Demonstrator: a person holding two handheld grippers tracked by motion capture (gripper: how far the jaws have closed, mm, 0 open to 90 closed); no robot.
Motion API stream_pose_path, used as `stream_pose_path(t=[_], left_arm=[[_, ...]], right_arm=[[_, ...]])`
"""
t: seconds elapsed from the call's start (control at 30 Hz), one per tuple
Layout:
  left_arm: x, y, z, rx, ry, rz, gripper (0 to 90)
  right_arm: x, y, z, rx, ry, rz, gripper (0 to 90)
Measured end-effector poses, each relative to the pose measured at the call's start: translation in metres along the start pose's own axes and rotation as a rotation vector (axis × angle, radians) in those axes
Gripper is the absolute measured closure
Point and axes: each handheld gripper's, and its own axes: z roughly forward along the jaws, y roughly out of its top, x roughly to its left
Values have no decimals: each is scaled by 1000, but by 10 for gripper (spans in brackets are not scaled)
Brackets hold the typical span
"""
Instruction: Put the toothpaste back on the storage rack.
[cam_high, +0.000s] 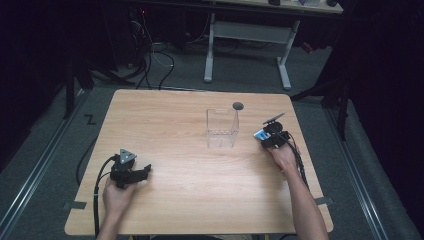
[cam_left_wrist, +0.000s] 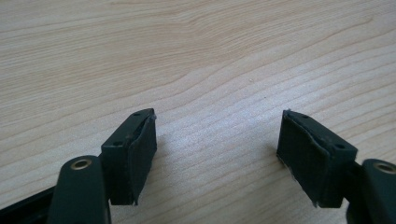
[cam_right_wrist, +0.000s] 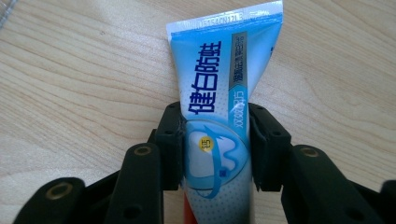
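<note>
Blue toothpaste tube (cam_right_wrist: 219, 116) lies at the table's (cam_high: 190, 200) right edge, pinched between right gripper (cam_right_wrist: 217, 149) jaws, just right of clear plastic box (cam_high: 222, 128). Left gripper (cam_left_wrist: 217, 154) rests near-left on table, jaws spread, nothing between.

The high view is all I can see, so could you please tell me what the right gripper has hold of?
Observer: A blue toothpaste tube, clamped between the right gripper's jaws.
Operator: Which end points away from the hand?
Observer: The flat crimped end.
Operator: Thank you. Is the left gripper carrying anything?
Observer: No, the left gripper has its jaws apart over bare table.
</note>
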Motion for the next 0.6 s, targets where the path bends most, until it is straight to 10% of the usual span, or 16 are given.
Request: stream_pose_path(t=[0.6], left_arm=[[0, 0, 0, 0, 0, 0, 287]], right_arm=[[-8, 5, -2, 41, 11, 18, 730]])
